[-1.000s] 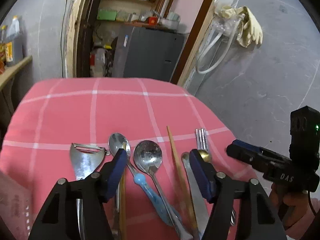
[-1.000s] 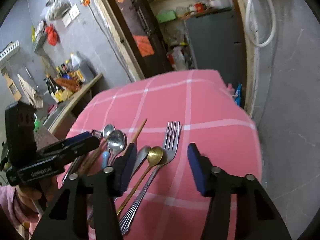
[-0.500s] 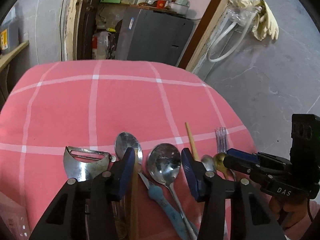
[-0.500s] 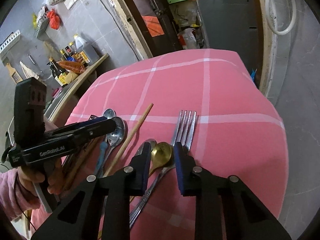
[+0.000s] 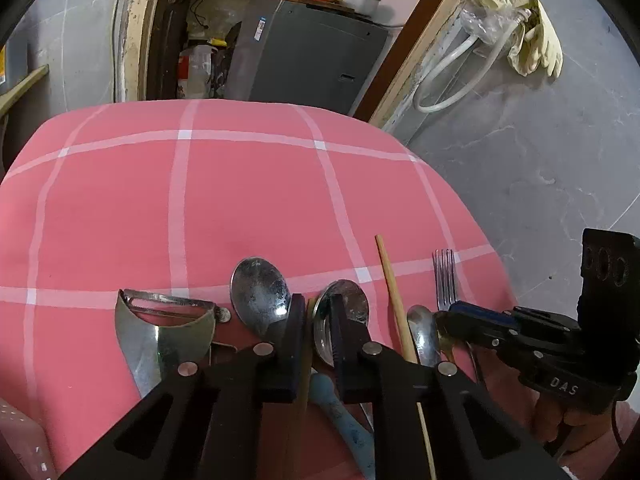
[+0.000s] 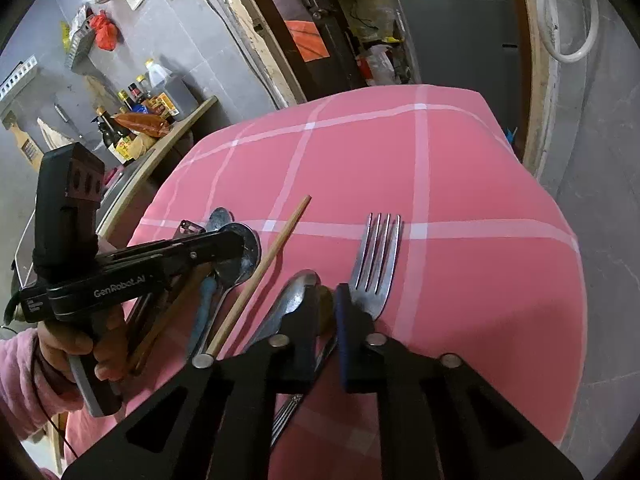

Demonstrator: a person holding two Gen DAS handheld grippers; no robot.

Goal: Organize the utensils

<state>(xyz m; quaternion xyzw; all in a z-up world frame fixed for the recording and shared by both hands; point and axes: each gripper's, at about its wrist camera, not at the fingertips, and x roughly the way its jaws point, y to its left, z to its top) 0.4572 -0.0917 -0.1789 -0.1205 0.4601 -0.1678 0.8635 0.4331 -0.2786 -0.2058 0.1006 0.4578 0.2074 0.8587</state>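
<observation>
Several utensils lie side by side on a pink checked cloth (image 5: 240, 200). My left gripper (image 5: 318, 300) is down among them, its jaws closing around a dark wooden chopstick (image 5: 309, 320); a sliver of gap still shows beside the right pad. A peeler (image 5: 164, 320) and two steel spoons (image 5: 260, 288) (image 5: 352, 300) flank it. My right gripper (image 6: 328, 292) is shut on a gold spoon (image 6: 326, 312), between a small steel spoon (image 6: 296, 296) and a fork (image 6: 378, 256). A light chopstick (image 6: 272, 252) lies between the two grippers.
The cloth drops off to grey floor (image 5: 540, 180) on the right and at the far edge. A blue-handled utensil (image 5: 344, 412) lies under my left gripper. A pale plastic box corner (image 5: 20, 440) shows at lower left. A shelf with bottles (image 6: 140, 112) stands on the left.
Both grippers came down and forward onto the utensils. Both pairs of jaws went from wide apart to nearly together, the left around the dark chopstick, the right onto the gold spoon.
</observation>
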